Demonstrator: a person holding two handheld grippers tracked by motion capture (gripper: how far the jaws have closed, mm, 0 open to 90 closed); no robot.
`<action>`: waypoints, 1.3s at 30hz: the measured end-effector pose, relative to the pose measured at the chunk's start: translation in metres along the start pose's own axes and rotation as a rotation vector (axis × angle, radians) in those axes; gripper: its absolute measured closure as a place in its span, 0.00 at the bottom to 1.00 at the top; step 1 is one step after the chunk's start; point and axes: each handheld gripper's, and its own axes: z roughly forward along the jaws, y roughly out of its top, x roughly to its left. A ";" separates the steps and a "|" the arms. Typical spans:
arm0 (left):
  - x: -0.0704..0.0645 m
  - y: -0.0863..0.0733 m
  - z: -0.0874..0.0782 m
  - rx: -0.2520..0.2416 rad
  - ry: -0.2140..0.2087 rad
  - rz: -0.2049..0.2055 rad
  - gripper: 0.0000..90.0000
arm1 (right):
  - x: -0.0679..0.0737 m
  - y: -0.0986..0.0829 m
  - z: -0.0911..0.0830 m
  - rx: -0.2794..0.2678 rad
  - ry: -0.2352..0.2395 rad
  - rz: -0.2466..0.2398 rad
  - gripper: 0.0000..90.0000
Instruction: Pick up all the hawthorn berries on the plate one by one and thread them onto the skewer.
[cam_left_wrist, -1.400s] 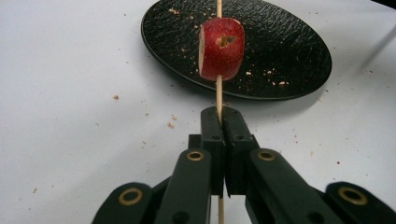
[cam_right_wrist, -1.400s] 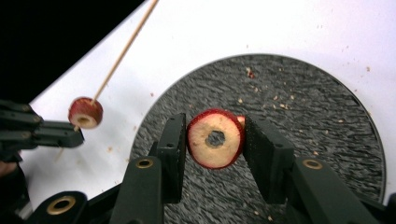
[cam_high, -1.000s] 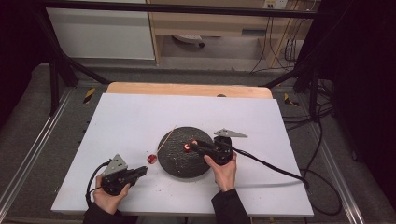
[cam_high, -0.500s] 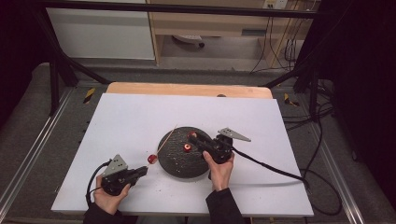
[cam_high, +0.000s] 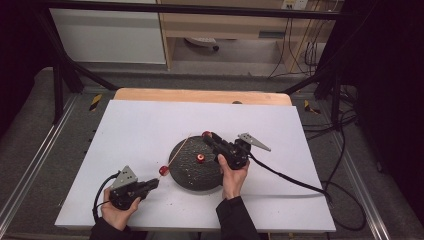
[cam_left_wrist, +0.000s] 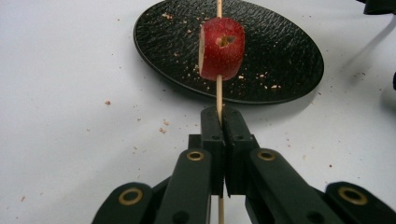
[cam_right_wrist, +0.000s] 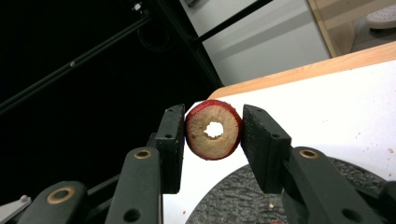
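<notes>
White table (cam_high: 150, 125) — black plate (cam_high: 192, 175), crumbs (cam_left_wrist: 163, 126)

Left gripper (cam_high: 150, 185) low near the table's front, jaws pressed together, right gripper (cam_high: 206, 136) raised, angled forward-left, jaws clamped

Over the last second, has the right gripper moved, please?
Yes. The right gripper, shut on a red ring slice, has lifted off the black plate and swung toward the plate's far edge, leaving another slice on it.
</notes>
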 end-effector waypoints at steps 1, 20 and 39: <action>-0.001 0.000 0.000 -0.001 0.002 0.002 0.98 | -0.001 0.000 0.001 -0.005 -0.001 -0.001 0.68; -0.026 0.020 0.016 -0.011 -0.011 0.044 0.98 | -0.003 0.013 -0.001 -0.162 0.008 0.006 0.68; -0.035 0.027 0.024 -0.014 -0.031 0.053 0.98 | -0.005 0.012 -0.005 -0.184 0.015 -0.027 0.68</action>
